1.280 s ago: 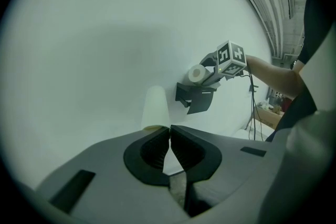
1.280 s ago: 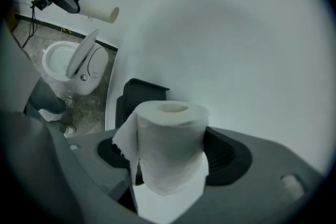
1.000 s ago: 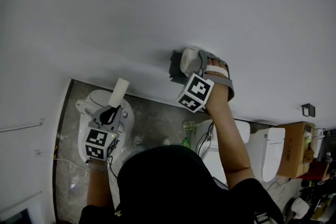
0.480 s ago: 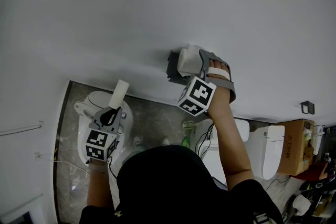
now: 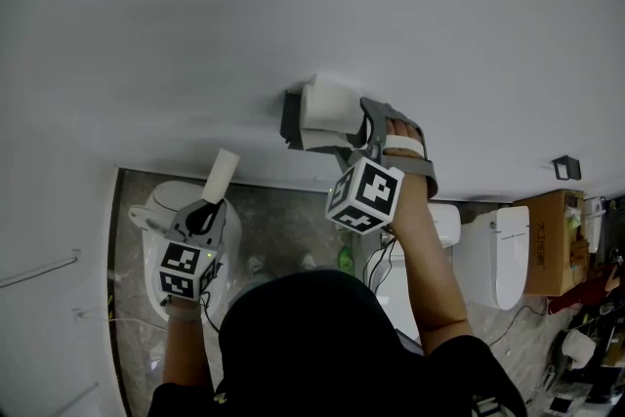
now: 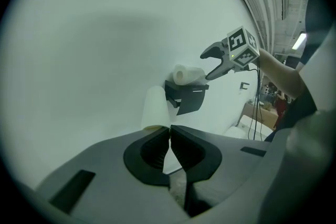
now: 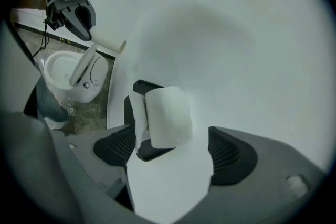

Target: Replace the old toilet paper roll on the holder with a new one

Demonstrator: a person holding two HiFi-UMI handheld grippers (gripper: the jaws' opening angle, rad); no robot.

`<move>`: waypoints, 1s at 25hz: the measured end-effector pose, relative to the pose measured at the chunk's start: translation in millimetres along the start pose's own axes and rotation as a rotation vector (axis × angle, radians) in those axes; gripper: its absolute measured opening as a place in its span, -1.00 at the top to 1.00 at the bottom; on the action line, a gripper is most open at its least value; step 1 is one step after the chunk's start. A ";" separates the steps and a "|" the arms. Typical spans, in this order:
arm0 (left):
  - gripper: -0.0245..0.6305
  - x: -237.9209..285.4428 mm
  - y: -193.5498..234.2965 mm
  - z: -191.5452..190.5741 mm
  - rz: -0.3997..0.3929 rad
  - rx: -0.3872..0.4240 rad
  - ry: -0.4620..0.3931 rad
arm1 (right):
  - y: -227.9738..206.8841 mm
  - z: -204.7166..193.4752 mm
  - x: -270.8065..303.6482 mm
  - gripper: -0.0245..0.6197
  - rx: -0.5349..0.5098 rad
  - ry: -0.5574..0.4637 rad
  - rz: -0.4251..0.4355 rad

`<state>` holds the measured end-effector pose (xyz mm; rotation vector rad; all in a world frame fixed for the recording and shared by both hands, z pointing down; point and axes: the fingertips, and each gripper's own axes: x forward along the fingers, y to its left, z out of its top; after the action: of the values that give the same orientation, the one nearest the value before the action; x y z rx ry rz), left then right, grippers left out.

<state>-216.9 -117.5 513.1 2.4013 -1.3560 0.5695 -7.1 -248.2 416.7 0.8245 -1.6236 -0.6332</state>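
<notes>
A white toilet paper roll (image 5: 327, 107) sits on the black wall holder (image 5: 290, 122), and a loose sheet (image 7: 168, 181) hangs down from it. My right gripper (image 5: 350, 130) is open just in front of it. Its jaws stand wide on either side of the roll (image 7: 168, 115), and the pads do not press on it. My left gripper (image 5: 205, 205) is lower left, shut on the bare cardboard tube (image 5: 223, 173), which points up towards the wall. In the left gripper view the tube (image 6: 156, 110) rises from the closed jaws, with the holder (image 6: 186, 99) beyond it.
The grey wall fills the upper part of the head view. One toilet (image 5: 146, 229) stands below my left gripper and another toilet (image 5: 493, 259) to the right. A cardboard box (image 5: 552, 239) and clutter sit at the far right, and a green bottle (image 5: 345, 259) stands on the floor.
My right gripper has drawn back a little from the roll, so more of the roll shows on the holder. The left gripper still holds the tube and has shifted slightly.
</notes>
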 end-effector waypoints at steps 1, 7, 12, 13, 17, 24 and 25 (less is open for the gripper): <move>0.85 3.4 -3.3 2.1 -0.009 0.007 0.001 | 0.1 -4.7 -4.0 -0.41 0.021 -0.008 0.000; 0.85 21.2 -19.5 18.0 -0.050 0.039 -0.013 | 7.2 -35.4 -24.5 -0.41 0.198 -0.069 0.000; 0.85 33.9 -29.6 29.9 -0.061 0.042 -0.035 | 16.5 -64.0 -41.5 -0.41 0.387 -0.150 0.005; 0.85 35.5 -31.6 32.7 -0.062 0.043 -0.039 | 18.3 -69.3 -45.3 -0.40 0.424 -0.169 0.007; 0.85 43.1 -37.8 42.0 -0.069 0.047 -0.059 | 22.8 -90.1 -61.6 -0.16 0.569 -0.240 -0.011; 0.85 53.4 -44.4 52.7 -0.075 0.070 -0.082 | 29.9 -119.1 -80.2 0.31 0.805 -0.363 -0.074; 0.85 54.6 -45.3 54.4 -0.077 0.072 -0.086 | 30.9 -123.7 -82.1 0.38 0.834 -0.373 -0.084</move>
<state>-142.3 -160.4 488.9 2.5504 -1.2915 0.5080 116.9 -160.8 416.6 1.4387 -2.2431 -0.1368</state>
